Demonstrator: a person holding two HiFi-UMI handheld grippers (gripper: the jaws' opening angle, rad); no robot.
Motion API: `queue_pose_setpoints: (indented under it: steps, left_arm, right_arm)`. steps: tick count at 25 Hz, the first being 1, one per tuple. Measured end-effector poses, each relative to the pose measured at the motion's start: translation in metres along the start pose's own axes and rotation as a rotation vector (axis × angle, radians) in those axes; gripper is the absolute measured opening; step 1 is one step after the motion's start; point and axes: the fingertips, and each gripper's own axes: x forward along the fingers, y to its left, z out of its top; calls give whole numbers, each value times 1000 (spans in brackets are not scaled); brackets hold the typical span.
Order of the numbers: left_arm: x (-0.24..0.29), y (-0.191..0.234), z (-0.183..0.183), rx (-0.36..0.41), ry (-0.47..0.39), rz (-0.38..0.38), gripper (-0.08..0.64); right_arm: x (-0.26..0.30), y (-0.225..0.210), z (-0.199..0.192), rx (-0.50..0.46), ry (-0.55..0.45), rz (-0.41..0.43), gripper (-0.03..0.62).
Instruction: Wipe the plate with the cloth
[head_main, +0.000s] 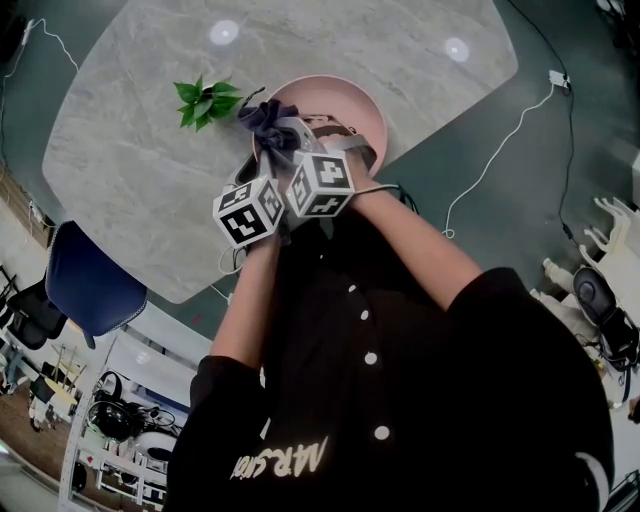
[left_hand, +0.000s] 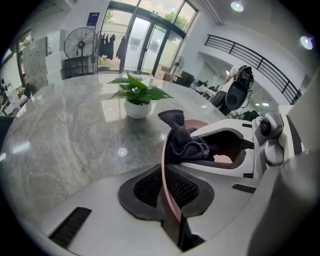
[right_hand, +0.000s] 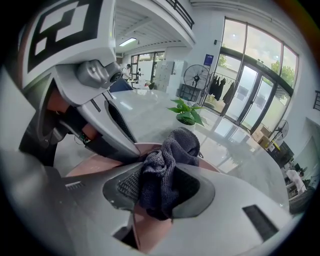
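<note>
Left claw (left_hand: 169, 192) is pinching the plate (head_main: 340, 100) by its rim; right claw (right_hand: 159, 190) is clamping the cloth (right_hand: 172, 150).
The plate is looking rigid, slick and breakable; the soft cloth is bunching.

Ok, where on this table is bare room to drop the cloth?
Widest bare table lies left of the plant, toward the blue chair. The far strip beyond plant and plate is free too, and a smaller patch right of the plate. Crowded: the near edge, where the left gripper clamps the plate's rim and the right gripper holds the cloth.
</note>
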Motion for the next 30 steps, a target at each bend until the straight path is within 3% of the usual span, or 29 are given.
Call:
queue_pose_setpoints:
  steps: [30]
  left_arm:
    - [1, 1, 0, 1, 0, 10, 41]
  right_arm:
    - [-35, -1, -50, -18, 84, -20, 140]
